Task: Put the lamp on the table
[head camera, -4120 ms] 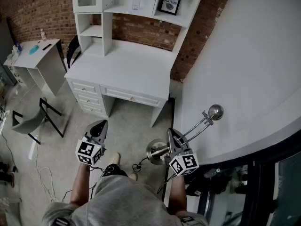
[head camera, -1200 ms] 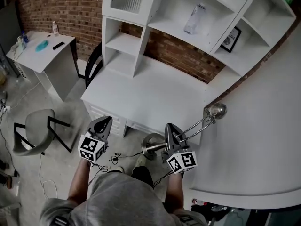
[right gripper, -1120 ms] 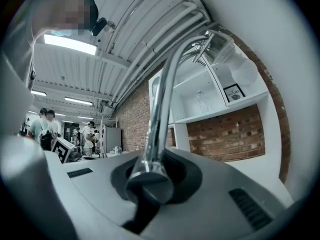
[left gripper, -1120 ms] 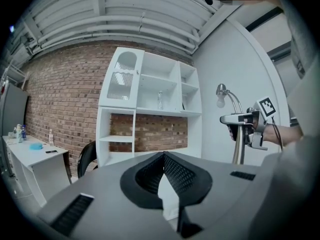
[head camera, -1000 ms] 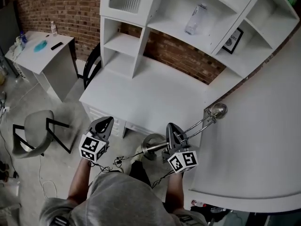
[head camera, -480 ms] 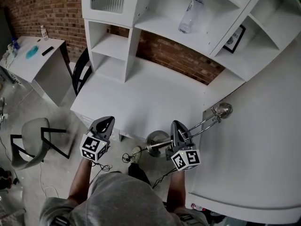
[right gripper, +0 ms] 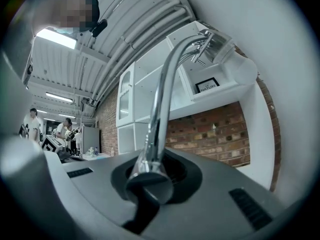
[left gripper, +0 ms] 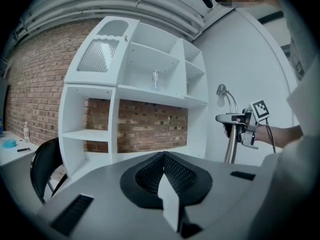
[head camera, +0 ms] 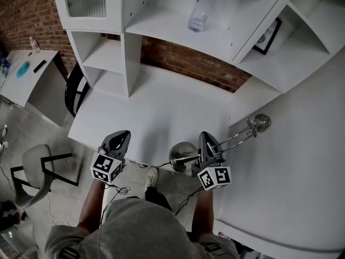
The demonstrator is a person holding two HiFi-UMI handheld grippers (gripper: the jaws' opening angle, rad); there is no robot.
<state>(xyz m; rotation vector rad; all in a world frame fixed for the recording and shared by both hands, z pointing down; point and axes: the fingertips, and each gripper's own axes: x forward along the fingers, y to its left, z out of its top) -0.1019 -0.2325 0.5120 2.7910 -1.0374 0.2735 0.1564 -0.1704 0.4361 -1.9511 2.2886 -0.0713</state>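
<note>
Two tools sit low in the frame. The right tool (head camera: 206, 140) clamps the shiny chrome desk lamp (head camera: 237, 137) by its thin stem, so its round base hangs at the white bench's (head camera: 156, 109) front edge; the left tool (head camera: 119, 140), closed, holds nothing.

Lamp (head camera: 182, 154) chrome/silver; desk (head camera: 161, 112) + shelves (head camera: 161, 28) white; wall (head camera: 183, 63) red brick; chair (head camera: 27, 171) grey w/ blk frame.

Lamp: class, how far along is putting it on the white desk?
Done: the right gripper is shut on the lamp, lifted by its stem. In hand: its base hangs near the front edge of the desk. Left: stand it on the desktop, then release. The left gripper is shut, empty.
</note>
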